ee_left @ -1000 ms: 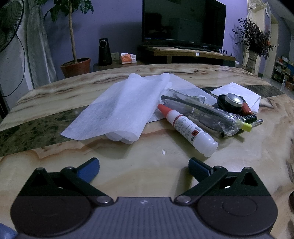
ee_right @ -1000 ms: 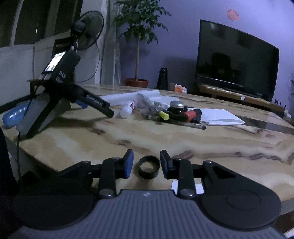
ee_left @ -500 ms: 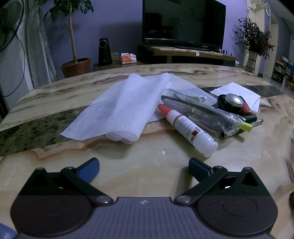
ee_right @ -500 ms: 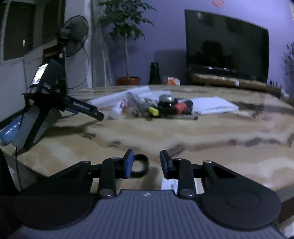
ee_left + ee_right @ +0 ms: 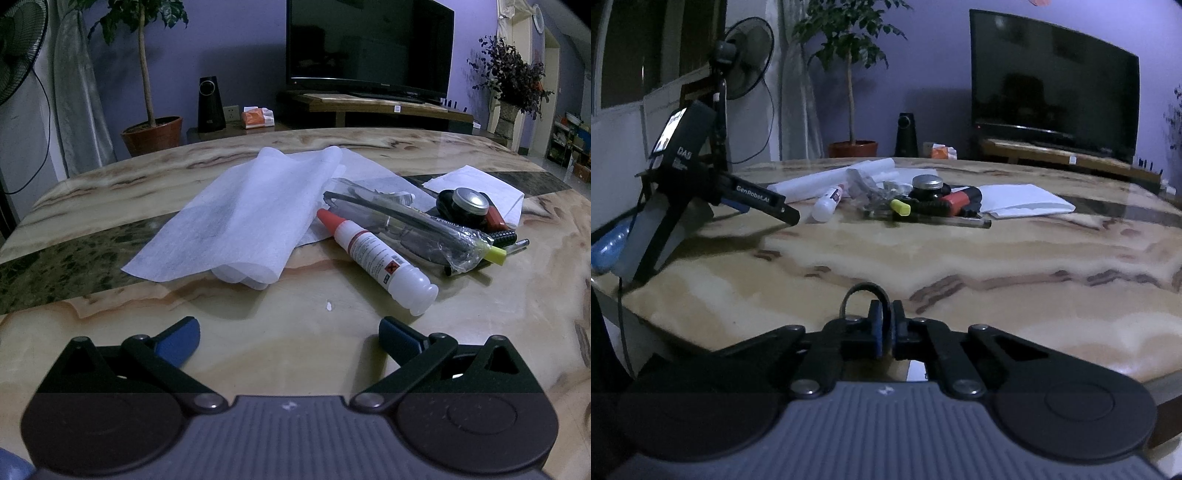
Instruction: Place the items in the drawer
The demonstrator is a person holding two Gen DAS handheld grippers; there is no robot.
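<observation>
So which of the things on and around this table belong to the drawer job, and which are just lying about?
Job:
black ring, pinched in the right gripper, whose jaws have just closed on it
glue bottle
yellow highlighter
round tin
left gripper, jaws open, empty

Lying about:
white sheets
television
potted plant
fan

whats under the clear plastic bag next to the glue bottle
The clear plastic bag lies on a yellow-tipped highlighter and a pen, whose ends stick out at the right. What lies under the rest of the bag is hidden.
</observation>
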